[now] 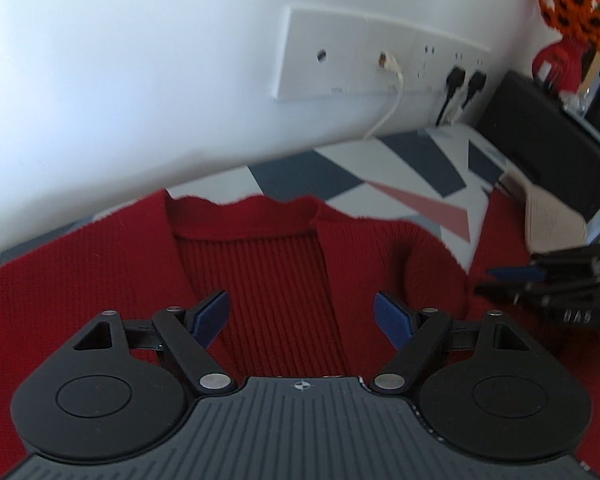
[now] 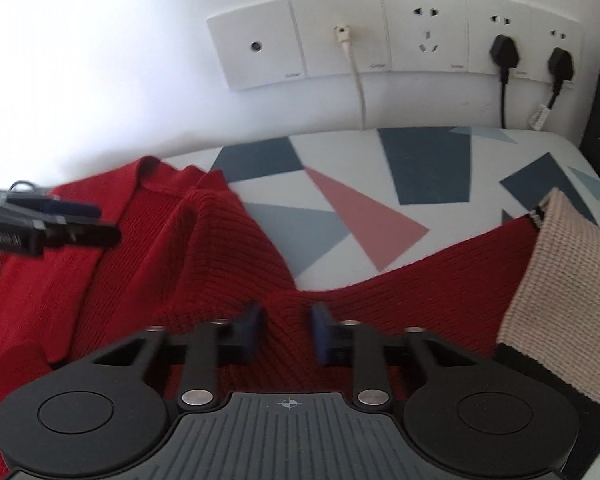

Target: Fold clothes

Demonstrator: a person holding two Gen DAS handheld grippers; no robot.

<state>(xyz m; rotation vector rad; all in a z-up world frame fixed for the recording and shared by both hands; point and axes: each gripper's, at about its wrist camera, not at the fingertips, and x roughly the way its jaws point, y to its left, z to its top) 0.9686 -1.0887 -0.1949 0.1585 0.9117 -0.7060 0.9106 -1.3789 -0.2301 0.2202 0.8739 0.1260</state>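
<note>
- Two grippers work over one red knit cardigan spread on a table cover patterned with grey, dark blue and pink triangles, close under a white wall.
- Left wrist view: the left gripper hangs above the cardigan's ribbed middle panel just below the collar, its blue pads spread wide with nothing between them. The right gripper shows at the right edge, low over the sleeve. A beige cuff ends that sleeve beside a black box. A wall socket strip carries a white cable and two black plugs; orange flowers stand at the upper right.
- Right wrist view: the right gripper has its blue pads drawn narrow, with a raised ridge of red sleeve fabric between them; the blur hides whether they pinch it firmly. The sleeve runs right to the beige cuff. The left gripper hovers over the cardigan's body at the left. The wall socket strip sits above.
</note>
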